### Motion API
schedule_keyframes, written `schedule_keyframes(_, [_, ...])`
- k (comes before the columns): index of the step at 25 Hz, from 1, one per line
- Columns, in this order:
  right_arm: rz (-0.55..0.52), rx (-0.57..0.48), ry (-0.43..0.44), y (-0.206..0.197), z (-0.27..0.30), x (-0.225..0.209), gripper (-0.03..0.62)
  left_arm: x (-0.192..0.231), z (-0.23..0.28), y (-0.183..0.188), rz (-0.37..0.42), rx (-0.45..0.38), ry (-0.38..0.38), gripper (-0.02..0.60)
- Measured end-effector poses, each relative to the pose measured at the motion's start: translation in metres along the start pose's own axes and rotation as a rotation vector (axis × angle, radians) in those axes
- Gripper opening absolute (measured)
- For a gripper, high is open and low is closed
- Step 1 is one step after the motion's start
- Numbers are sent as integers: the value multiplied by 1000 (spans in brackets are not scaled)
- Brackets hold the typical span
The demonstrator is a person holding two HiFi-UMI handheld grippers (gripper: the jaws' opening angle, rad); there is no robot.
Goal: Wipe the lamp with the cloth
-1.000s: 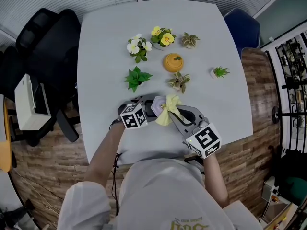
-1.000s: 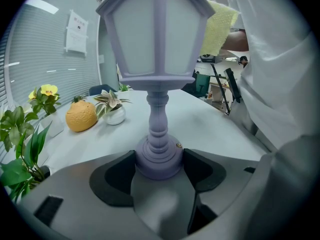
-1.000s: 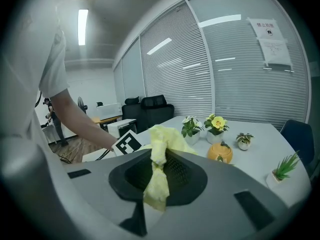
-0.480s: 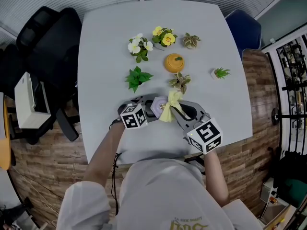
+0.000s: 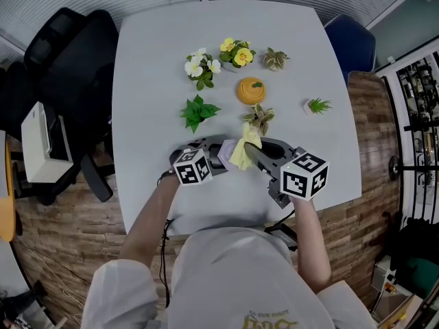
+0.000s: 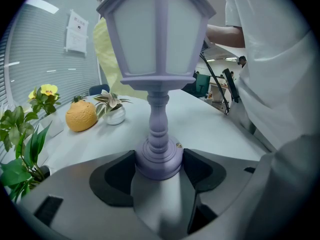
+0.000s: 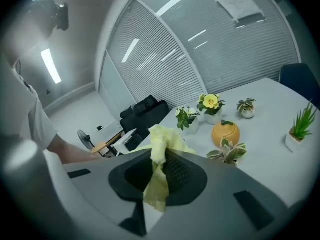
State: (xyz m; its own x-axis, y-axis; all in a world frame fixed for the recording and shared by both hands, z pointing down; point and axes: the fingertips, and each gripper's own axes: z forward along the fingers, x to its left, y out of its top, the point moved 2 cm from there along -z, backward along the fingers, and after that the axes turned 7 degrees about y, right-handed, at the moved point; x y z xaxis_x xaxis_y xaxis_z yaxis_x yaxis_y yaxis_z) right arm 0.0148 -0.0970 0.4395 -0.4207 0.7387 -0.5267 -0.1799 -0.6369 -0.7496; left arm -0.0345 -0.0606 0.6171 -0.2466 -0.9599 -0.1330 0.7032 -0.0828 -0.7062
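Observation:
A small lavender lantern-style lamp [image 6: 157, 44] stands upright with its round base clamped between the pads of my left gripper [image 6: 159, 166]. In the head view the lamp [image 5: 225, 155] sits near the table's front, held by the left gripper [image 5: 214, 157]. My right gripper [image 5: 248, 151] is shut on a pale yellow cloth [image 5: 245, 142], which lies against the lamp's right side. The cloth [image 7: 159, 144] bunches up out of the right gripper's [image 7: 156, 176] jaws and hides the lamp in that view. Behind the lamp's shade the cloth [image 6: 106, 49] shows as a yellow sheet.
On the white table [image 5: 158, 46] behind the lamp stand a variegated plant [image 5: 259, 117], an orange-shaped pot [image 5: 251, 90], a green leafy plant [image 5: 197, 112], white flowers [image 5: 201, 66], yellow flowers [image 5: 235, 52] and a grass pot [image 5: 315, 105]. A black chair [image 5: 68, 67] is left, a blue chair [image 5: 350, 43] back right.
The right gripper has swung to the right and turned, carrying the cloth up and farther along the lamp's side. The left gripper and lamp have stayed put.

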Motion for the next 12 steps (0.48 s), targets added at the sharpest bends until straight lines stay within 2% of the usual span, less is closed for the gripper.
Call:
schedule_keyframes(4, [45, 48, 30, 3, 5, -3, 57, 0, 0, 0, 0, 1, 1, 301])
schedule_keyframes(12, [58, 94, 35, 10, 13, -1, 55, -1, -1, 1, 1, 1, 1, 300])
